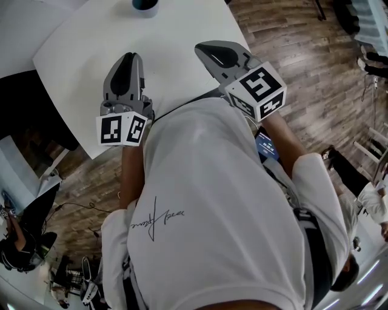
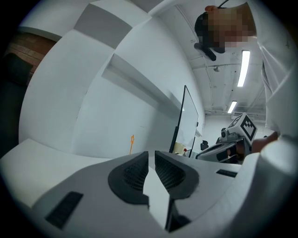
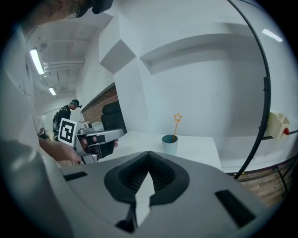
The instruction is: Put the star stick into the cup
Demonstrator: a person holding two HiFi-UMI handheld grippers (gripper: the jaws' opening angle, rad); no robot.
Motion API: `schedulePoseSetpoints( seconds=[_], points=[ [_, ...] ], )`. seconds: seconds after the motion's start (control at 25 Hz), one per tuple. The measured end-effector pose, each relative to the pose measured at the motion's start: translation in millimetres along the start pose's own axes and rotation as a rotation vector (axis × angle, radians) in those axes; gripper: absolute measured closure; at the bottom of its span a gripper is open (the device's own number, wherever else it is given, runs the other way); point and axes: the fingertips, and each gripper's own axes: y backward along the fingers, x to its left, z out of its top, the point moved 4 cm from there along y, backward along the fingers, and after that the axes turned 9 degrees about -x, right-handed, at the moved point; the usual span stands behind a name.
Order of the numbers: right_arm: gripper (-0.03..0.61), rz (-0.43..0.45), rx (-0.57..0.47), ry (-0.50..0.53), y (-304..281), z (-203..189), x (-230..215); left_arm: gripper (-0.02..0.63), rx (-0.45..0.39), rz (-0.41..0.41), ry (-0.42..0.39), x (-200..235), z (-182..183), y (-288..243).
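A teal cup (image 3: 170, 144) stands on the white table (image 3: 198, 148) with the orange star stick (image 3: 176, 123) upright in it. In the head view the cup (image 1: 145, 5) sits at the table's far edge. Both grippers are held well short of it, over the near part of the table. My left gripper (image 1: 129, 60) has a narrow gap between its jaws and nothing in it; in its own view (image 2: 151, 157) the star stick (image 2: 132, 143) shows far off. My right gripper (image 3: 149, 157) is shut and empty; in the head view it (image 1: 209, 51) is at the right.
The white table (image 1: 79, 54) has a corner at the near left, with wooden floor (image 1: 303, 42) to the right. A black cable (image 3: 265, 107) hangs at the right of the right gripper view. A person (image 3: 65, 116) stands in the background.
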Motion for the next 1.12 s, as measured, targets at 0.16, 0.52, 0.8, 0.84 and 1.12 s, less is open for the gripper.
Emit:
schedulePoseSetpoints(
  seconds=[0.16,0.52,0.8,0.84,1.12],
  points=[
    [0.572,0.012,-0.001,0.009,0.4,2.6,2.9,0.584,-0.020,0.014,-0.003,-1.1,7.8,8.6],
    [0.572,0.010,-0.040,0.021,-0.3,13.2,3.5,0.604,-0.040,0.052,-0.001,1.0,19.4,32.7],
    [0.572,0.033,-0.050,0.034,-0.8,16.8,3.4,0.606,-0.039,0.074,0.005,4.2,20.0,46.9],
    [0.572,0.033,-0.051,0.034,-0.7,17.0,3.6,0.606,-0.040,0.078,0.008,5.6,20.7,48.5],
    [0.572,0.003,-0.068,0.039,21.6,26.7,6.3,0.606,-0.064,0.088,0.017,-2.4,38.3,58.3]
  ],
)
